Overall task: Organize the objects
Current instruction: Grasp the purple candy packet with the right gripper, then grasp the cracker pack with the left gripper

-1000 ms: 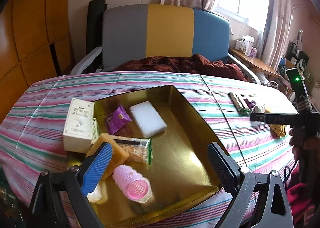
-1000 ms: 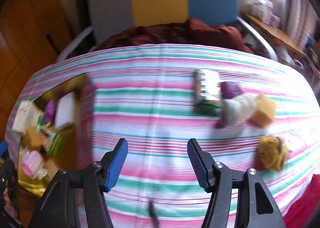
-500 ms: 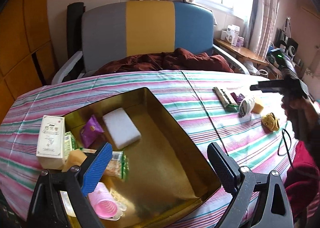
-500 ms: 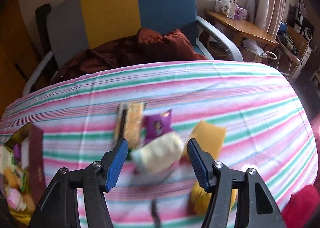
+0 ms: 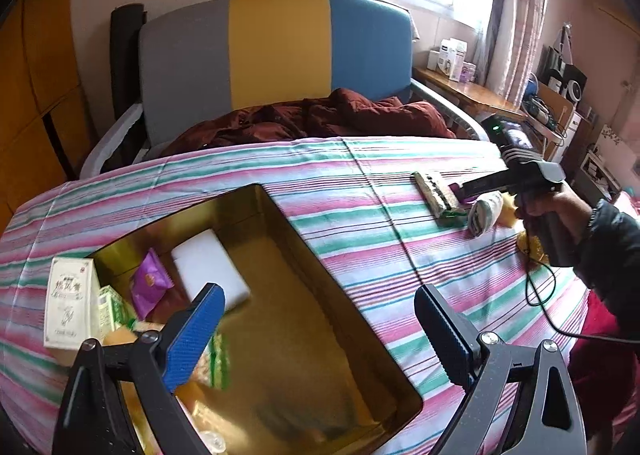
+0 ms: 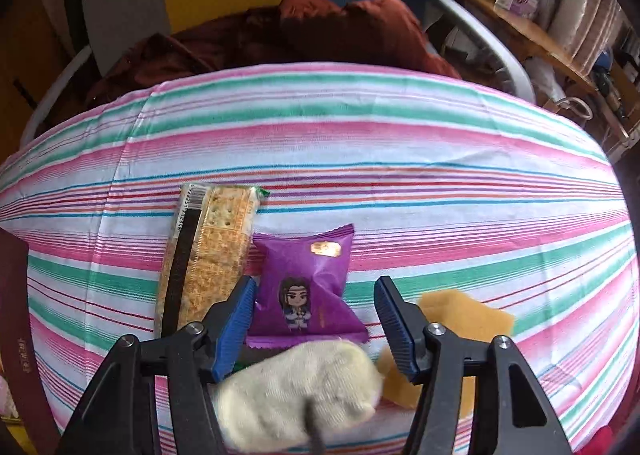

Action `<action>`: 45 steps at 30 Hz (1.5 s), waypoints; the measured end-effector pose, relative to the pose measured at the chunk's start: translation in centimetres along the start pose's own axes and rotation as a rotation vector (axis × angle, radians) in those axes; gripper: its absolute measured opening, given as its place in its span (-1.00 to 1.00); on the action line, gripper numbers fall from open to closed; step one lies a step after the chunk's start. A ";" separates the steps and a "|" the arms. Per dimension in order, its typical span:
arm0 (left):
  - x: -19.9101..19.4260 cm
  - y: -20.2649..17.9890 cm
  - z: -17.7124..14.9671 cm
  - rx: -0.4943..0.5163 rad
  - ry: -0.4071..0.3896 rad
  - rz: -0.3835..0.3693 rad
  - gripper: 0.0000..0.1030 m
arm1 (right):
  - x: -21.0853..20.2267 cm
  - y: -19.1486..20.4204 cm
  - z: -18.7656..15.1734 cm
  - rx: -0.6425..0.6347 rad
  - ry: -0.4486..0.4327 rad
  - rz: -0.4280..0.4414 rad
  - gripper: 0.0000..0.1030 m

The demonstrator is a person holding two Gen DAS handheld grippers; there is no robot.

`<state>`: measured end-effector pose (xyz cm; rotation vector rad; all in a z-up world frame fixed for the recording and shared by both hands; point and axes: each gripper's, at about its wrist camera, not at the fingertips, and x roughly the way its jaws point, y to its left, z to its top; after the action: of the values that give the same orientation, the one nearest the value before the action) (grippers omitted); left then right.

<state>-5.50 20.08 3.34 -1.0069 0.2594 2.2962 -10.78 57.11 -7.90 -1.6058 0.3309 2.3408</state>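
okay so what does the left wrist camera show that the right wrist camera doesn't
Only the left wrist view shows the gold box's inside, with the white sponge, a purple packet and the white carton, and the open left gripper. Only the right wrist view shows the cartoon figure on the purple snack packet and the yellow sponge. Both show the cracker pack, the rolled white sock, the open right gripper and the striped tablecloth.

A table covered by a striped cloth (image 6: 360,127) carries a gold box (image 5: 352,295). Well right of the box lie a cracker pack (image 6: 208,251), purple snack packet (image 6: 308,287), rolled white sock (image 6: 296,395) and yellow sponge (image 6: 460,315).
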 end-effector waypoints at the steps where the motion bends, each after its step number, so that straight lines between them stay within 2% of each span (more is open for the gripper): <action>1: 0.2 -0.3 0.2 0.007 -0.001 -0.006 0.87 | 0.1 0.1 -0.1 -0.007 -0.005 -0.002 -0.05; 4: 0.7 -1.2 0.9 0.027 -0.001 -0.021 0.87 | -0.4 0.5 -0.9 -0.034 0.005 0.041 -0.16; 9: 2.3 -3.0 2.3 0.056 0.017 -0.060 0.87 | -1.9 2.5 -4.3 -0.181 0.075 0.090 -0.17; 12: 3.8 -4.4 3.6 0.073 0.041 -0.081 0.87 | -2.6 2.7 -6.1 -0.194 0.082 0.111 -0.16; 16: 6.1 -6.7 5.4 0.091 0.077 -0.099 0.87 | -3.6 1.5 -7.0 -0.135 0.017 0.093 -0.16; 19: 8.2 -8.5 6.5 0.141 0.083 -0.072 0.87 | -4.9 0.3 -6.6 -0.086 -0.048 0.083 -0.16; 23: 11.8 -10.4 7.2 0.187 0.130 -0.056 0.87 | -7.4 -1.5 -6.1 0.002 -0.141 0.077 -0.16; 30: 17.6 -12.6 8.9 0.189 0.204 -0.053 0.87 | -7.7 -2.9 -5.2 0.071 -0.170 0.073 -0.16; 40: 22.9 -16.4 10.4 0.287 0.209 -0.047 0.86 | -8.2 -3.4 -4.9 0.075 -0.196 0.054 -0.16; 43: 24.3 -17.3 10.4 0.319 0.212 -0.033 0.70 | -8.3 -3.5 -4.9 0.072 -0.196 0.052 -0.15; 45: 25.6 -17.6 10.3 0.331 0.231 -0.016 0.40 | -8.3 -3.4 -4.9 0.067 -0.197 0.048 -0.15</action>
<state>-14.44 49.90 -6.81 -1.0909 0.6986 2.0326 -2.46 57.73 -2.03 -1.3384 0.4035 2.4706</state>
